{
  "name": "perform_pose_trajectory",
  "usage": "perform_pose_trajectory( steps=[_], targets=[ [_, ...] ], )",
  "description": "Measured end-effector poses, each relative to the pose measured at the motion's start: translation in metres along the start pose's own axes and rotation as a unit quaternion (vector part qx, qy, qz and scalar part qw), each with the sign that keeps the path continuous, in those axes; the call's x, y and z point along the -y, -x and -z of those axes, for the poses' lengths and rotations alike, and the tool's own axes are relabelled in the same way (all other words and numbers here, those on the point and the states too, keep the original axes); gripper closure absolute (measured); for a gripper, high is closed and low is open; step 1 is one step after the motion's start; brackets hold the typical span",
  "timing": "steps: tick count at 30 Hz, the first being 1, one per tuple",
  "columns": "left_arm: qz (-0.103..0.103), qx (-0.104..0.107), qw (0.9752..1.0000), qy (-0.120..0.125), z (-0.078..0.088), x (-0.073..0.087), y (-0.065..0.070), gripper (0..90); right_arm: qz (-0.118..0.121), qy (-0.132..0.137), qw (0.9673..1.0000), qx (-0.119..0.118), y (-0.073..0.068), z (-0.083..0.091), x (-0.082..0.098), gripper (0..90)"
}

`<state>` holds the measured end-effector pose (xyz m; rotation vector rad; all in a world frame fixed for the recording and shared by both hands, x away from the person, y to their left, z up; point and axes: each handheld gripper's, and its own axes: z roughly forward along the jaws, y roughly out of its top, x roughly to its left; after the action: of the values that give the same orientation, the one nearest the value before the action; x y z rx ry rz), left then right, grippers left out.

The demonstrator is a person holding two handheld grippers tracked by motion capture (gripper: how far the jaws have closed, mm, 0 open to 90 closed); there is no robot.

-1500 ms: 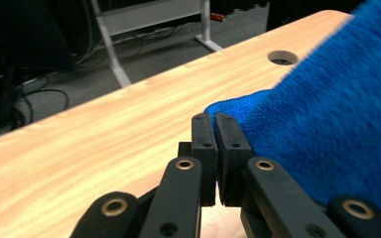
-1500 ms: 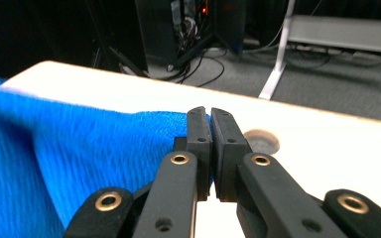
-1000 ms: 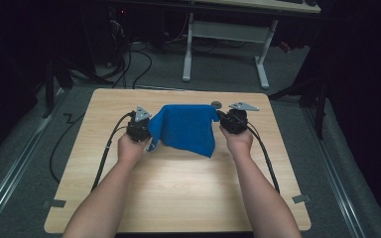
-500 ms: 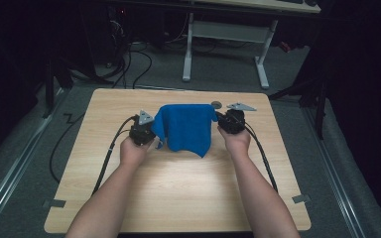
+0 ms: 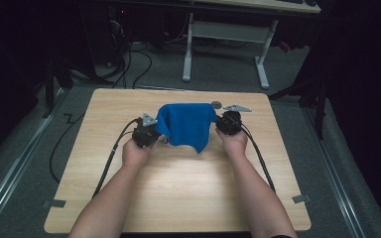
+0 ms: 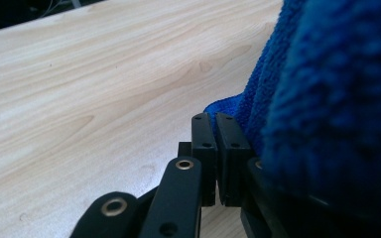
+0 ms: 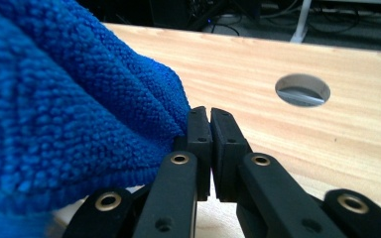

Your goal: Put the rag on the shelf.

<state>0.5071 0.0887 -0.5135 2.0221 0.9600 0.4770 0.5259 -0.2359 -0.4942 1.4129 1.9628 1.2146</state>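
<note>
Blue cloth (image 5: 186, 124) held up between the two hand-held grippers, above the far half of the bench (image 5: 178, 198). Top edge stretched roughly level from one gripper to the other; the body hangs down toward the bench, with its lowest point drooping nearer the right side. High view does not settle whether that low corner touches the wood.

Left hand-held gripper (image 5: 154, 130): jaws closed, pads pressed together. In the left gripper view (image 6: 217, 134) the cloth (image 6: 327, 114) bulks up along the right of the jaws and its hem comes round behind their tips; the pinched edge itself is hidden by the pile. Bench surface runs off to the left of that view.

Right hand-held gripper (image 5: 219, 122): jaws likewise closed tight. In the right gripper view (image 7: 209, 124) the cloth (image 7: 64, 104) sits at the left of the jaws, a fold of it meeting the left pad at the tip. Beyond the jaws, a round hole (image 7: 302, 90) in the bench, also seen in the high view (image 5: 217, 104) just behind the cloth.

Grey three-cornered plate on each gripper. A cable trails from each gripper back along the forearm toward the near edge. Both hands sit level with each other, cloth between.
</note>
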Motion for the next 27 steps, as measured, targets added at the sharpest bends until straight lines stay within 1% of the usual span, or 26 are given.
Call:
perform_pose_trajectory(
  steps=[3,5,6,7,9,10,11,12,14,15,17,19,20,21,22,23,24,25,27],
  targets=[
    [0.0,-0.001,1.0,-0.004,0.0,0.001,0.0,88.1,-0.007,-0.008,0.9999,0.004,0.002,-0.004,0.003,88.4],
    [0.001,-0.001,1.0,-0.007,0.0,0.002,-0.001,88.0,-0.007,-0.009,0.9999,0.005,0.003,-0.005,0.004,88.4],
    [0.003,-0.002,1.0,-0.004,0.001,0.002,-0.001,87.3,-0.009,-0.007,0.9999,0.004,0.002,-0.004,0.004,87.0],
    [0.003,-0.002,1.0,-0.004,0.001,0.002,-0.001,85.5,-0.01,-0.005,0.9999,0.003,0.002,-0.003,0.003,83.4],
    [0.011,-0.006,0.9999,0.006,0.004,0.001,-0.001,73.1,-0.02,-0.001,0.9998,0.003,0.001,0.0,0.001,74.2],
    [0.014,-0.008,0.9999,0.004,0.005,0.0,-0.002,70.8,-0.021,0.001,0.9998,0.006,0.001,0.003,-0.001,70.2],
    [0.02,-0.006,0.9998,0.006,0.007,0.0,-0.003,70.8,-0.021,0.001,0.9998,0.006,0.001,0.003,-0.001,70.2],
    [0.027,-0.009,0.9995,0.014,0.012,0.001,-0.004,64.6,-0.019,0.006,0.9997,0.011,0.001,0.008,-0.003,67.9],
    [0.029,-0.012,0.9994,0.016,0.014,0.002,-0.005,61.2,-0.016,0.009,0.9998,0.013,0.001,0.011,-0.004,67.0],
    [0.032,-0.015,0.9992,0.02,0.017,0.003,-0.006,61.2,-0.014,0.01,0.9997,0.015,0.001,0.013,-0.005,66.2],
    [0.039,-0.021,0.9986,0.027,0.024,0.005,-0.008,57.6,-0.003,0.013,0.9997,0.021,-0.001,0.02,-0.008,64.4],
    [0.044,-0.024,0.9981,0.036,0.031,0.008,-0.01,56.8,0.004,0.018,0.9995,0.025,-0.003,0.026,-0.01,62.7],
    [0.049,-0.028,0.9975,0.042,0.037,0.011,-0.011,56.1,0.011,0.024,0.9992,0.031,-0.004,0.032,-0.012,61.3],
    [0.049,-0.028,0.9975,0.042,0.037,0.011,-0.011,55.9,0.011,0.024,0.9992,0.031,-0.004,0.032,-0.012,61.3],
    [0.051,-0.029,0.9974,0.043,0.041,0.012,-0.011,55.9,0.013,0.025,0.999,0.033,-0.005,0.034,-0.013,61.0],
    [0.052,-0.031,0.9971,0.046,0.043,0.013,-0.011,55.9,0.016,0.035,0.9985,0.038,-0.005,0.04,-0.013,60.9],
    [0.052,-0.032,0.997,0.048,0.046,0.015,-0.011,55.9,0.016,0.035,0.9985,0.038,-0.005,0.04,-0.013,60.9],
    [0.051,-0.033,0.997,0.048,0.051,0.016,-0.011,55.9,0.013,0.037,0.9984,0.041,-0.003,0.048,-0.013,60.9],
    [0.048,-0.035,0.9973,0.043,0.054,0.017,-0.011,55.6,0.013,0.038,0.9983,0.042,-0.003,0.05,-0.013,60.7]
  ],
)
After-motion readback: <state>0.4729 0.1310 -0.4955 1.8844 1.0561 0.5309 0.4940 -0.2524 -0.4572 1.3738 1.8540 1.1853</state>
